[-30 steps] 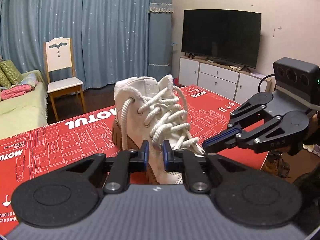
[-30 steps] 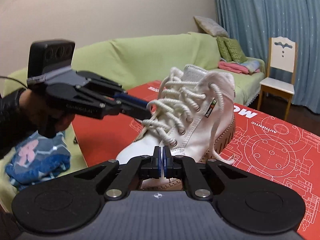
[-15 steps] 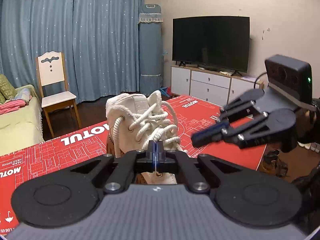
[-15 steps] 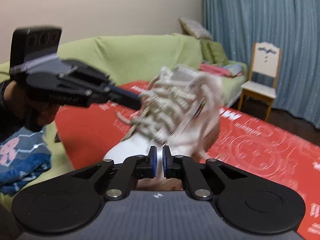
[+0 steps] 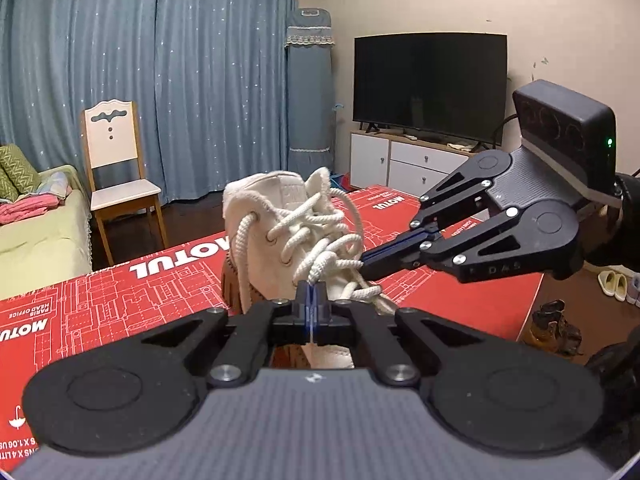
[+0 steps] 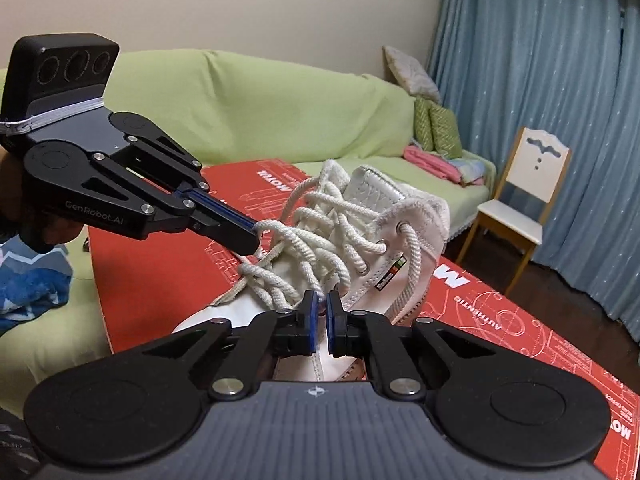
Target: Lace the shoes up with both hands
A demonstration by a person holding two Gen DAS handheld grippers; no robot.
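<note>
Two grippers meet at a white high-top shoe [image 5: 276, 240] standing on a red printed mat [image 5: 120, 296]: from the left wrist, the left gripper [image 5: 311, 294] is clenched on a strand of thick white lace [image 5: 320, 268], while the right gripper [image 5: 366, 264] reaches in from the right, apparently pinching lace too. From the right wrist, the right gripper's [image 6: 319, 312] jaws are closing with a narrow gap, lace just beyond them; whether they grasp it is unclear, and the left gripper [image 6: 252, 236] nips the lace [image 6: 288, 240] at the left.

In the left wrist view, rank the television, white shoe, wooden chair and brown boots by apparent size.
1. Television, far from the camera.
2. White shoe, much nearer, so unsure against the television.
3. Wooden chair, roughly alike with the shoe.
4. Brown boots.
</note>
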